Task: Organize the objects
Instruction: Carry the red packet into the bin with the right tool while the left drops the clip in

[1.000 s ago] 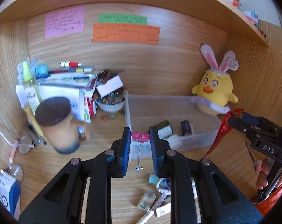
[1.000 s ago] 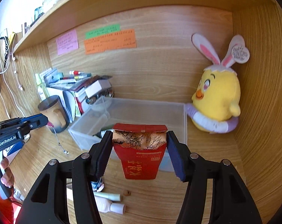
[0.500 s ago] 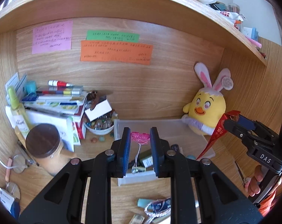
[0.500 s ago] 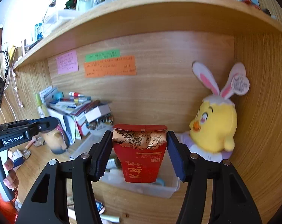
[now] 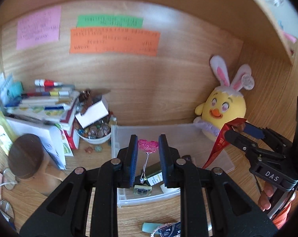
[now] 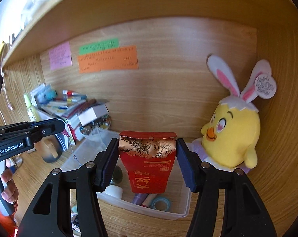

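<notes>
Both grippers hover over the clear bin at the back of the desk. The left gripper is nearly closed, pads pinching a pink charm whose thin cord dangles into the bin. The right gripper stands about half open, clamped on a red packet with a gold, crumpled top, hanging above the bin's right half.

Left view shows the packet only edge-on, a red sliver; right view shows its full face. Right view looks into the bin: tape rolls, a purple tube. Left view catches the near desk and the lidded mug far left.

A yellow plush sits right of the bin, touching its far corner. A marble bowl sits just left.
</notes>
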Demonstrator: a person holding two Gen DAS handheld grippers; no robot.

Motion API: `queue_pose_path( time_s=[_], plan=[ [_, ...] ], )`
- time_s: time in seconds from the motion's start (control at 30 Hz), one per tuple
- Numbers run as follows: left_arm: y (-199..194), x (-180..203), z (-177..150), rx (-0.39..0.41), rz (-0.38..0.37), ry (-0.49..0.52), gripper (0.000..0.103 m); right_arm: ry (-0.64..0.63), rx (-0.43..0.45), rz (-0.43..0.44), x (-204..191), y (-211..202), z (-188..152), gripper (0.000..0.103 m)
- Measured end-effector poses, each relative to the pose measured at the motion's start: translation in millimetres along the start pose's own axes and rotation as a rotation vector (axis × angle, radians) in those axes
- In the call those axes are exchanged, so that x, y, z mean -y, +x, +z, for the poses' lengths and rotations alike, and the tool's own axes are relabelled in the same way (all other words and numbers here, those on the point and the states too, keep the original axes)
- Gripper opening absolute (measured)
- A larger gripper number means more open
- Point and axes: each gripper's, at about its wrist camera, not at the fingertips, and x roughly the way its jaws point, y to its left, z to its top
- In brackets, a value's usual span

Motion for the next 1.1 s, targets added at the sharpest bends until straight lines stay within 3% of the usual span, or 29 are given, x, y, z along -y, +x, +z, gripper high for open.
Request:
queue_pose_path(
  time_s=[0.57, 0.93, 1.1],
  plan=[
    [53, -3, -20, -0.146, -0.021, 0.014, 0.022, -0.059, -0.141, 0.038, -15, 53, -23, 0.054],
    [39, -3, -23, -0.125, 0.009, 0.024, 0.041, -0.059, -0.151, 0.040, -16, 50, -25, 0.055],
    [21, -1, -25, -0.086, 0.031, 0.034, 0.062, -0.056, -0.119, 0.028, -14, 33, -27, 0.070]
  ],
)
